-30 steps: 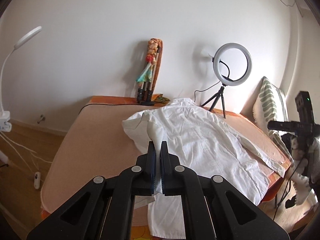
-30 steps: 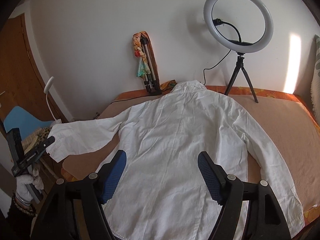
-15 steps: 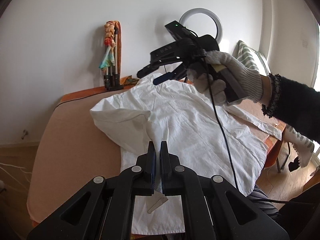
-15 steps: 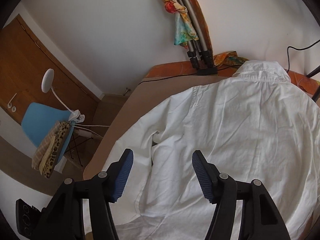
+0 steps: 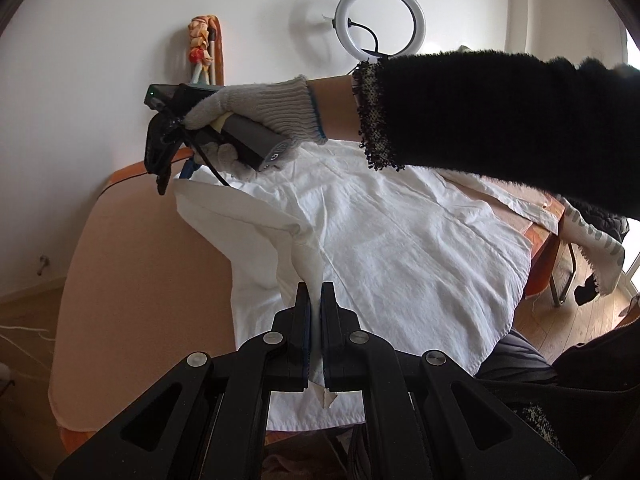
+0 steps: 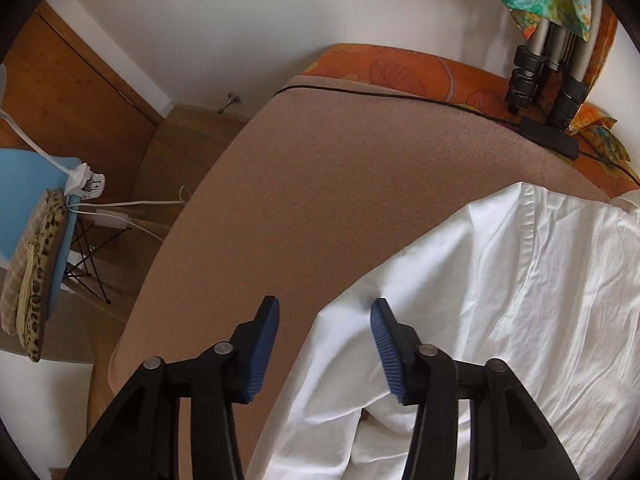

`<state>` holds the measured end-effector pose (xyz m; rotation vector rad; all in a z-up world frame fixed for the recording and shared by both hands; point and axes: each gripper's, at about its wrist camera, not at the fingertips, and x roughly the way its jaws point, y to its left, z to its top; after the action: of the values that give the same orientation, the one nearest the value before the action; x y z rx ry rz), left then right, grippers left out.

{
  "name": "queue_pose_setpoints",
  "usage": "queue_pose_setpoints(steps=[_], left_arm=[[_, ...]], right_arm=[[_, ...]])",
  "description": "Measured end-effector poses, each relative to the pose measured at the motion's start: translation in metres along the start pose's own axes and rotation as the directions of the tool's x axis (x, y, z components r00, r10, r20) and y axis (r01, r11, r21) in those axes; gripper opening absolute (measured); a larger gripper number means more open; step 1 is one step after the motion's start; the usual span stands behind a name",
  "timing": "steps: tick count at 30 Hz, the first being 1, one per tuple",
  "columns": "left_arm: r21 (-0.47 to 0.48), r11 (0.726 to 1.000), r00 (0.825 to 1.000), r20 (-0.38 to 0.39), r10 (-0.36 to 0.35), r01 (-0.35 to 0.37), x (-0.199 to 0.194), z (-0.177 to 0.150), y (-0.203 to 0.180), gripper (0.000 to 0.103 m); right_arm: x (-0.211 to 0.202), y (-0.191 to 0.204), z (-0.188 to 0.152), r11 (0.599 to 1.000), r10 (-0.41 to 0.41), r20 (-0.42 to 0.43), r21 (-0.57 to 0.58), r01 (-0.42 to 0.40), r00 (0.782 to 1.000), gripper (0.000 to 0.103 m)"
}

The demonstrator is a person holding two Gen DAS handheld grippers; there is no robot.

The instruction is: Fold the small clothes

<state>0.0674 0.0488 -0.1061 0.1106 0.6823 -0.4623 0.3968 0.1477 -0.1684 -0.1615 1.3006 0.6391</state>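
A white long-sleeved shirt (image 5: 400, 248) lies spread on a brown padded table (image 5: 140, 272). My left gripper (image 5: 315, 300) is shut on the cuff of the shirt's sleeve and holds it lifted over the shirt body, so the sleeve lies folded inward. My right gripper (image 6: 322, 320) is open, just above the sleeve's shoulder edge (image 6: 360, 300); the right finger is over cloth, the left finger over bare table. In the left wrist view the right gripper (image 5: 168, 160) is held by a gloved hand (image 5: 256, 112) at the shirt's far left corner.
A ring light on a tripod (image 5: 380, 24) and a folded tripod with a colourful scarf (image 6: 552, 40) stand at the table's back edge with a black cable (image 6: 400, 96). A blue chair with cloths (image 6: 32, 240) stands left of the table.
My right gripper moved across the shirt to its left shoulder and lowered, still open. My left gripper carried the held sleeve cuff further over the shirt body.
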Motion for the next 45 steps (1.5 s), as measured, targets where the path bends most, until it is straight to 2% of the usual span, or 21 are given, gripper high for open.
queue_pose_setpoints(steps=[2, 4, 10, 15, 17, 18, 19, 20, 22, 25, 27, 30, 32, 34, 36, 38, 41, 43, 45], left_arm=[[0.031, 0.999, 1.0, -0.009, 0.014, -0.014, -0.002, -0.003, 0.0, 0.003], [0.058, 0.998, 1.0, -0.016, 0.024, -0.023, -0.003, -0.005, -0.001, 0.003], [0.146, 0.989, 0.998, -0.054, 0.025, -0.017, 0.005, -0.017, -0.018, 0.003], [0.197, 0.98, 0.994, -0.107, 0.014, 0.007, 0.016, -0.028, -0.04, 0.007], [0.183, 0.983, 0.99, -0.138, 0.006, 0.019, 0.018, -0.031, -0.045, 0.016], [0.171, 0.985, 0.989, -0.147, 0.004, 0.021, 0.018, -0.033, -0.046, 0.026], [0.156, 0.987, 0.989, -0.15, -0.001, 0.024, 0.015, -0.035, -0.046, 0.028], [0.135, 0.99, 0.989, -0.146, -0.01, 0.03, 0.011, -0.036, -0.045, 0.028], [0.076, 0.996, 0.991, -0.133, -0.027, 0.037, 0.0, -0.038, -0.04, 0.029], [-0.047, 0.999, 0.993, -0.113, -0.029, 0.024, -0.008, -0.041, -0.024, 0.038], [-0.14, 0.99, 0.991, -0.132, -0.023, 0.004, -0.002, -0.046, -0.01, 0.038], [-0.238, 0.971, 0.987, -0.16, -0.023, -0.016, 0.017, -0.054, 0.004, 0.038], [-0.277, 0.96, 0.982, -0.189, -0.022, -0.032, 0.03, -0.059, 0.008, 0.038], [-0.317, 0.948, 0.98, -0.193, -0.044, -0.02, 0.038, -0.062, 0.011, 0.038], [-0.338, 0.941, 0.982, -0.181, -0.056, -0.008, 0.04, -0.065, 0.011, 0.038], [-0.339, 0.941, 0.984, -0.172, -0.051, -0.01, 0.04, -0.065, 0.01, 0.038], [-0.355, 0.935, 0.985, -0.162, -0.056, -0.005, 0.04, -0.065, 0.011, 0.036], [-0.348, 0.938, 0.985, -0.162, -0.056, -0.004, 0.04, -0.066, 0.01, 0.024], [-0.336, 0.942, 0.986, -0.16, -0.052, -0.005, 0.041, -0.067, 0.009, 0.013]], right_arm=[[0.006, -0.006, 0.0, 0.999, -0.034, -0.006, 0.015, 0.034, 0.999, 0.009], [-0.002, -0.013, -0.003, 0.999, -0.022, 0.016, 0.032, 0.021, 1.0, 0.001], [-0.051, -0.072, -0.029, 0.989, 0.028, 0.142, 0.138, -0.048, 0.989, 0.0], [-0.062, -0.118, -0.067, 0.981, -0.027, 0.129, 0.193, 0.002, 0.991, 0.001], [-0.061, -0.127, -0.08, 0.984, -0.062, 0.1, 0.173, 0.044, 0.993, 0.005], [-0.06, -0.129, -0.083, 0.983, -0.091, 0.084, 0.164, 0.076, 0.992, 0.008], [-0.06, -0.134, -0.089, 0.984, -0.111, 0.075, 0.15, 0.098, 0.991, 0.012], [-0.061, -0.134, -0.094, 0.984, -0.127, 0.069, 0.136, 0.116, 0.99, 0.025], [-0.067, -0.133, -0.102, 0.984, -0.151, 0.085, 0.108, 0.141, 0.985, 0.043], [-0.078, -0.125, -0.111, 0.974, -0.223, 0.117, 0.054, 0.218, 0.968, 0.041], [-0.088, -0.12, -0.116, 0.968, -0.252, 0.149, 0.043, 0.248, 0.956, 0.044], [-0.104, -0.101, -0.12, 0.985, -0.167, 0.194, -0.001, 0.171, 0.967, 0.045], [-0.111, -0.081, -0.12, 0.991, -0.114, 0.21, -0.048, 0.127, 0.971, 0.058], [-0.107, -0.053, -0.113, 0.989, -0.094, 0.212, -0.096, 0.116, 0.973, 0.066], [-0.101, -0.029, -0.108, 0.983, -0.093, 0.203, -0.139, 0.122, 0.975, 0.067], [-0.091, -0.008, -0.102, 0.973, -0.117, 0.182, -0.177, 0.15, 0.976, 0.067], [-0.072, 0.021, -0.098, 0.94, -0.21, 0.149, -0.241, 0.242, 0.966, 0.065], [-0.057, 0.032, -0.096, 0.912, -0.276, 0.136, -0.275, 0.304, 0.952, 0.063], [-0.044, 0.036, -0.094, 0.887, -0.339, 0.123, -0.29, 0.361, 0.933, 0.057]])
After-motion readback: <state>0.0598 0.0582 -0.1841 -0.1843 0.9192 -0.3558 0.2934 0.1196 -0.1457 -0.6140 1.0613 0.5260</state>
